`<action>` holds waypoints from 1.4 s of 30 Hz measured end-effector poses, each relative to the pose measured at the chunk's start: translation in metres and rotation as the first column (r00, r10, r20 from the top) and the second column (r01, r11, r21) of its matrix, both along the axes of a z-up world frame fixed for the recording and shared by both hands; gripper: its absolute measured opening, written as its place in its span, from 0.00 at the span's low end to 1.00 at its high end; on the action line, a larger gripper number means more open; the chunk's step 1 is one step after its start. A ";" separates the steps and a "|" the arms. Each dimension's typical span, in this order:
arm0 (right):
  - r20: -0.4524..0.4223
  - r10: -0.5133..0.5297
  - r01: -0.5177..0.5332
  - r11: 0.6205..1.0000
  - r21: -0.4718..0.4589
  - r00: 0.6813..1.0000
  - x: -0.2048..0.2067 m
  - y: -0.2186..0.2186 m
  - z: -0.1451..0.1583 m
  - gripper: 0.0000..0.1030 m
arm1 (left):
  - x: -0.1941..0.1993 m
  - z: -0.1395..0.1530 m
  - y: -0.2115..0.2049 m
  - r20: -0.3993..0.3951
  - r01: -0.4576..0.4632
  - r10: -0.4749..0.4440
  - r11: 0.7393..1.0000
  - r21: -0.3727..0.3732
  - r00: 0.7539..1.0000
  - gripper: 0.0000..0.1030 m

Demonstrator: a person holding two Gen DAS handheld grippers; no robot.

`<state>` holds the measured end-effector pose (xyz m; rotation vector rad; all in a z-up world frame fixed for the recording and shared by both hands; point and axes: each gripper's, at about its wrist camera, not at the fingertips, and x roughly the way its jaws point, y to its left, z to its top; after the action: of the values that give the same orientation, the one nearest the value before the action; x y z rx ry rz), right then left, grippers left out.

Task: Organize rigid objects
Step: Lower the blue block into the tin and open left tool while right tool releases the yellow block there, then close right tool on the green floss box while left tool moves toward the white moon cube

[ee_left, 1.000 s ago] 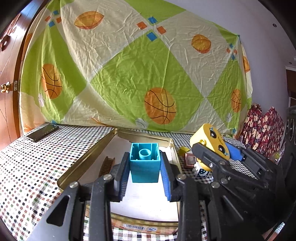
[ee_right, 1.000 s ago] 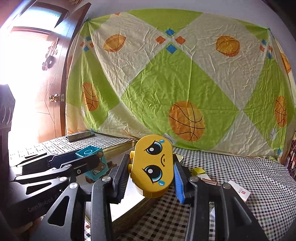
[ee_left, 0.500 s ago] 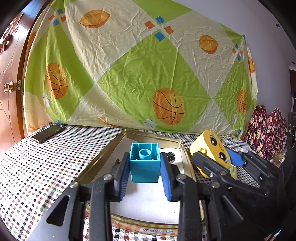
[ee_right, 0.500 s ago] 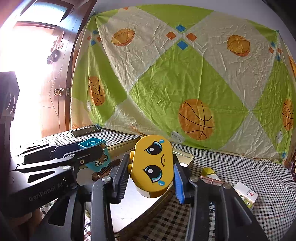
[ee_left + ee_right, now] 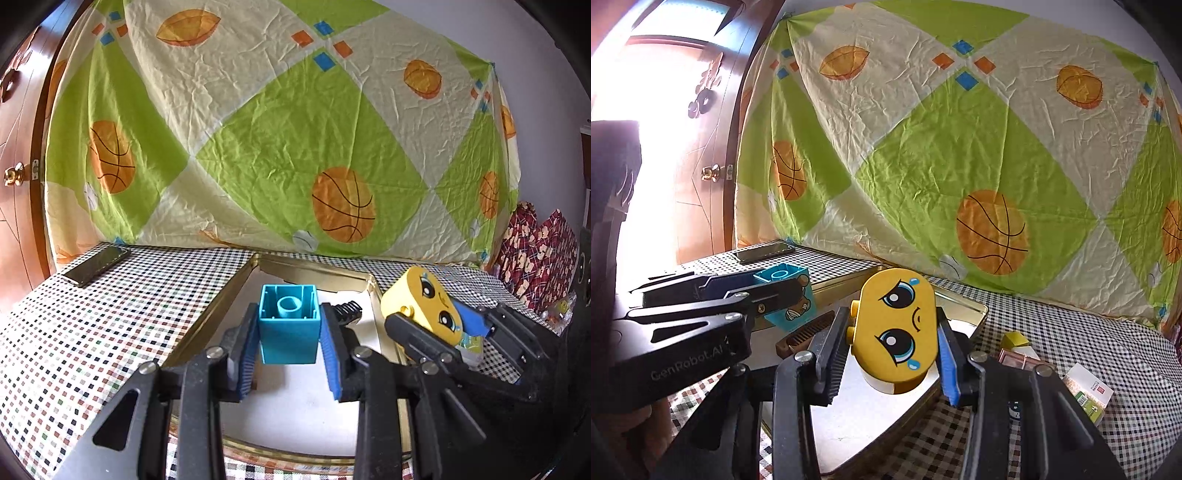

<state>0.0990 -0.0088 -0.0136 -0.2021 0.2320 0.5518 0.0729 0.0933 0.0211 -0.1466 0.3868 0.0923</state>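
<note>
The left hand-held gripper is clamped on a teal hollow plastic building block, held open side up above the shallow gold-rimmed metal tray. The right hand-held gripper is clamped on a yellow rounded plastic toy with a crying cartoon face, held over the tray's right edge. Both loads hang close together, so the likeliest trouble is the two tools knocking each other over the tray, or a block released from height bouncing off the hard metal. A brown comb already lies in the tray. The tray sits on a worktop under checked cloth; behind it hangs a green-and-cream sheet with basketballs, and left of it stands a wooden door.
</note>
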 end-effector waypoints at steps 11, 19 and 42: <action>-0.196 -0.009 -0.002 0.998 -0.057 0.981 0.050 0.010 -0.007 0.44 | 0.044 -0.005 0.009 -0.156 0.040 -0.036 0.999 0.018 0.987 0.29; -0.281 0.020 -0.056 0.991 -0.119 0.960 0.065 0.028 -0.024 0.44 | 0.066 -0.014 0.011 -0.236 0.046 -0.035 0.998 0.042 0.971 0.29; -0.265 -0.303 0.299 0.953 -0.058 0.915 0.065 -0.129 -0.015 0.63 | 0.043 -0.007 -0.065 -0.110 0.099 -0.097 0.995 0.010 0.989 0.91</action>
<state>0.1639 -0.1381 -0.0289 -0.1025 0.5265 0.2681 0.1160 0.0283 0.0143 -0.1077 0.5019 0.0064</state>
